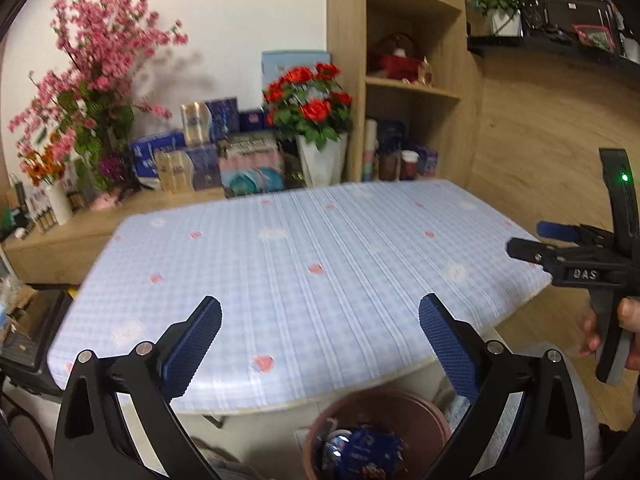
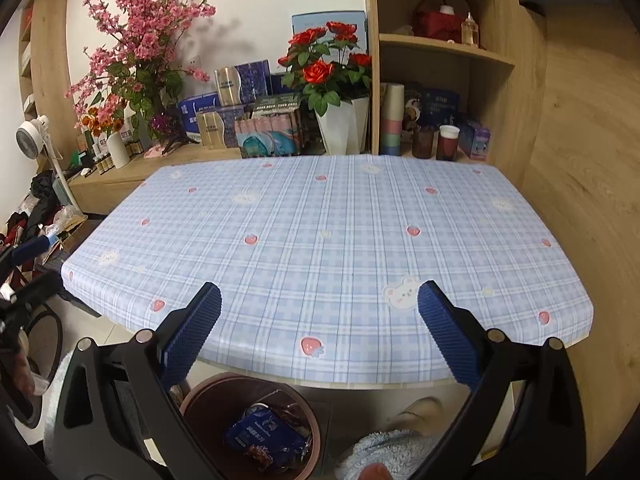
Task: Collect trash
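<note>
One desk [image 2: 320, 240] fills most of both views, covered in a pale blue plaid cloth with little strawberries and white bear faces printed on it. Behind it there's a wooden shelf unit [image 2: 460, 60] and a low ledge packed with boxes, plus two big flower arrangements: a pink blossom one [image 2: 140, 40] on the left and red roses [image 2: 328, 64] in a white pot.

One bin [image 2: 208, 408], round and brownish, sits on the floor just under the near edge of the desk. The trash is in there: a dark blue wrapper [image 2: 262, 432] with white print lies on top, crumpled flat-ish, with a brownish wrapper peeking out below it and some shiny bits beside it. I can count one clear blue packet in the right wrist view; the left wrist view shows a bunch of blue crinkled wrappers [image 1: 360, 452] but it's too blurry to count them properly.

Two grippers. The left gripper [image 1: 320, 340] hangs above the near desk edge and the bin, spread wide, nothing between its blue pads. The right gripper [image 2: 320, 328] is likewise spread wide and carrying nothing, over the same edge. In the left view you can also see the right gripper [image 1: 560, 256] off to the side, held in a hand [image 1: 624, 328].
</note>
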Demonstrator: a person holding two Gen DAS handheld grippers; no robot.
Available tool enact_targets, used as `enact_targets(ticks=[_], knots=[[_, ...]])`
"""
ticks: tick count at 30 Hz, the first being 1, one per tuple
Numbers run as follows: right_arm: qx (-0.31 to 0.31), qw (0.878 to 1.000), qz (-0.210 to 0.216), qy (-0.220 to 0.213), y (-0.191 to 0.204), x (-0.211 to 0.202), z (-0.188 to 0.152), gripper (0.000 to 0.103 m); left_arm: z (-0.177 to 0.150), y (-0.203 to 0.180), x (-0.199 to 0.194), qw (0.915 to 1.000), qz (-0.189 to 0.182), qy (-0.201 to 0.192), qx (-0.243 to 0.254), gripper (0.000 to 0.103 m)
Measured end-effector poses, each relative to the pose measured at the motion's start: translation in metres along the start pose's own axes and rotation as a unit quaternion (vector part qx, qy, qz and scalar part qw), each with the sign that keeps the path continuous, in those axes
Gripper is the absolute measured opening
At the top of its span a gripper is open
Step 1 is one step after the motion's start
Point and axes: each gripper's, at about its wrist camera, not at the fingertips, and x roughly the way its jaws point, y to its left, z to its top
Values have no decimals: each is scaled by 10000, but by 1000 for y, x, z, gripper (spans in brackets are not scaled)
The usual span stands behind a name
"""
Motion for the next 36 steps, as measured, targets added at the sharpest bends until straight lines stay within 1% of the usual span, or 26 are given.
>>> enact_targets(ticks=[2, 7, 14, 21, 26, 28, 36], knots=[[-19, 10000, -6, -82, 0, -6, 8, 97, 13, 3, -6, 9997, 137, -171, 68, 97], [-171, 9992, -52, -352, 2, -23, 29, 97, 41, 10, -24, 9979, 316, -544, 145, 97], [-234, 9974, -51, -675, 6, -44, 52, 97, 71, 18, -46, 9949, 475, -893, -20, 97], [-258, 9966, -73, -780, 9, -54, 60, 97, 80, 15, -53, 9936, 584, -967, 4, 97], [-289, 9965, -89, -784, 10, -56, 62, 97, 77, 11, -54, 9930, 648, -979, 87, 97], [-312, 9964, -103, -784, 11, -57, 62, 97, 75, 8, -54, 9924, 745, -967, 145, 97], [-324, 9965, -104, -759, 11, -57, 61, 97, 73, 6, -53, 9925, 766, -927, 200, 97]])
